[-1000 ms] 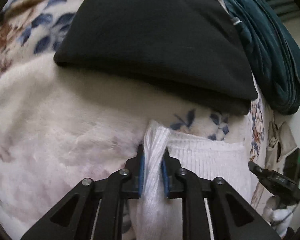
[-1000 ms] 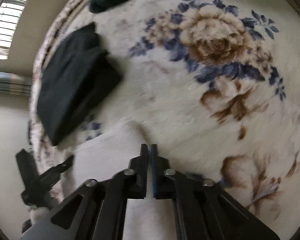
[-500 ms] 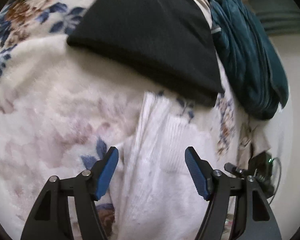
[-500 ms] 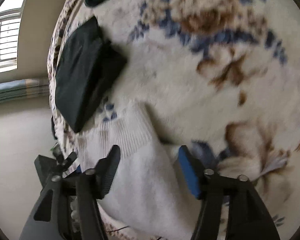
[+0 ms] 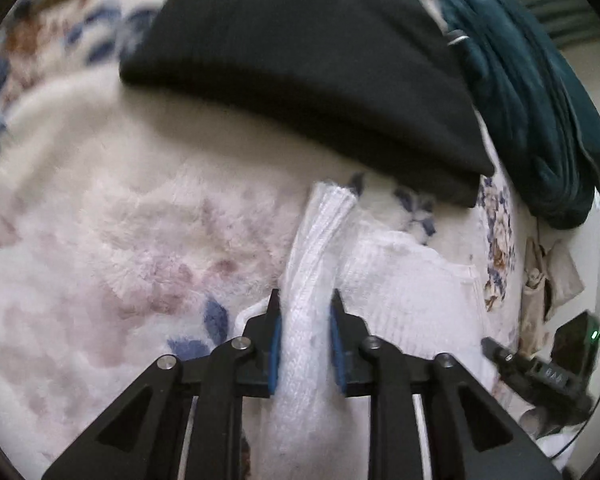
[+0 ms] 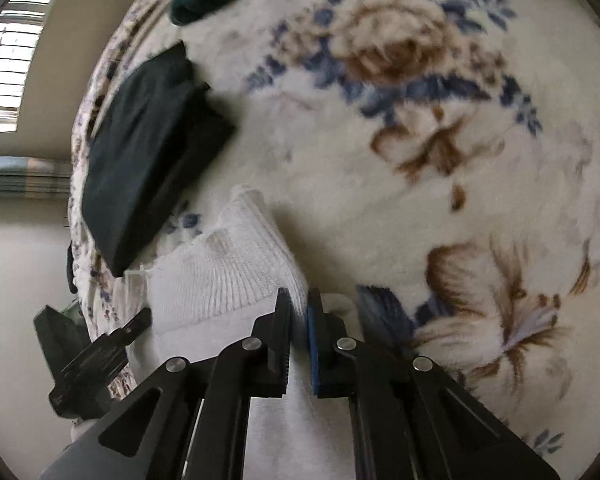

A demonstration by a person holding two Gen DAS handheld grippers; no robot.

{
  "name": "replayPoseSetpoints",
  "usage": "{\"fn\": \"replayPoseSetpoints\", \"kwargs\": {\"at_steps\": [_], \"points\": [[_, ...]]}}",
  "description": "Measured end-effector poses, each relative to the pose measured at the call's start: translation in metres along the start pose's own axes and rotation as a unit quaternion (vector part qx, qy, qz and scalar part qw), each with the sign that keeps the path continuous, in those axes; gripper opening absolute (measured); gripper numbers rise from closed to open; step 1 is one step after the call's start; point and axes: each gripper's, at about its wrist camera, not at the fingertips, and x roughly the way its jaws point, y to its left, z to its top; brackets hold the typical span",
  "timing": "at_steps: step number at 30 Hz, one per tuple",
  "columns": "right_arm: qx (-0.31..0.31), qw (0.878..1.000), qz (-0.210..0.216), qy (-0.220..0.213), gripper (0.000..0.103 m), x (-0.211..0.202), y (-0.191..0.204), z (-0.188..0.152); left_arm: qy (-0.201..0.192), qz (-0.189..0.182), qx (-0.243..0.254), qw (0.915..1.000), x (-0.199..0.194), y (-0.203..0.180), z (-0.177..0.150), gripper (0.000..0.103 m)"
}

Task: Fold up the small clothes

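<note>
On top of a fluffy cream blanket (image 5: 112, 240) with blue and brown flowers lies a small white knitted top (image 5: 412, 280). It sits near the edge of the blanket, just in front of a folded black cloth (image 5: 308, 60). A dark green cloth (image 5: 540, 100) is bunched up past the black one, by the far edge. The left gripper (image 5: 305, 312) points down at the white top, and its jaws are closing on a bunched, ribbed strip of it that stands up between the blue pads (image 5: 275, 344). The pads press on the strip from both sides. The right gripper (image 6: 298, 312) also points down, and its jaws are clenched on a thin fold at the edge of the same white top (image 6: 220, 276). Only a narrow slit shows between them, with white cloth in it. From the right wrist view, the black cloth (image 6: 148, 152) lies to the left of the white top, and a big brown rose (image 6: 392, 40) is printed on the blanket farther out. A window (image 6: 8, 60) glows at the far left.
</note>
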Motion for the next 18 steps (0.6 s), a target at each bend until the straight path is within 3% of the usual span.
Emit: {"fn": "replayPoseSetpoints", "kwargs": {"at_steps": [2,4,6,7,8,9,11,13,18], "points": [[-0.008,1.0,-0.005,0.009,0.008,0.003,0.004,0.003,0.002,-0.013,-0.018,0.9997,-0.006,0.008,0.005,0.027],[-0.004,1.0,0.007,0.026,0.009,0.006,0.003,0.008,0.002,-0.023,-0.029,0.9993,-0.018,0.012,0.007,0.04],[0.009,0.998,0.029,0.047,0.013,0.005,-0.003,0.012,-0.008,-0.044,-0.04,0.9982,-0.038,0.017,0.003,0.062],[0.014,0.998,0.043,0.051,0.026,0.001,-0.007,0.014,-0.013,-0.06,-0.046,0.9971,-0.047,0.02,-0.001,0.067],[0.014,0.997,0.051,0.051,0.045,-0.005,-0.011,0.015,-0.021,-0.075,-0.054,0.9955,-0.058,0.024,-0.006,0.072],[0.012,0.997,0.059,0.045,0.053,-0.014,-0.017,0.014,-0.032,-0.098,-0.062,0.9928,-0.07,0.03,-0.014,0.074],[0.008,0.996,0.075,0.043,0.09,-0.025,-0.028,0.009,-0.034,-0.13,-0.076,0.988,-0.079,0.04,-0.034,0.08],[0.007,0.992,0.101,0.077,0.095,-0.018,-0.041,-0.003,-0.018,-0.147,-0.083,0.9854,-0.072,0.046,-0.051,0.08],[0.009,0.978,0.134,0.161,0.095,0.024,-0.061,-0.042,0.044,-0.144,-0.069,0.9862,-0.033,0.052,-0.085,0.08]]}}
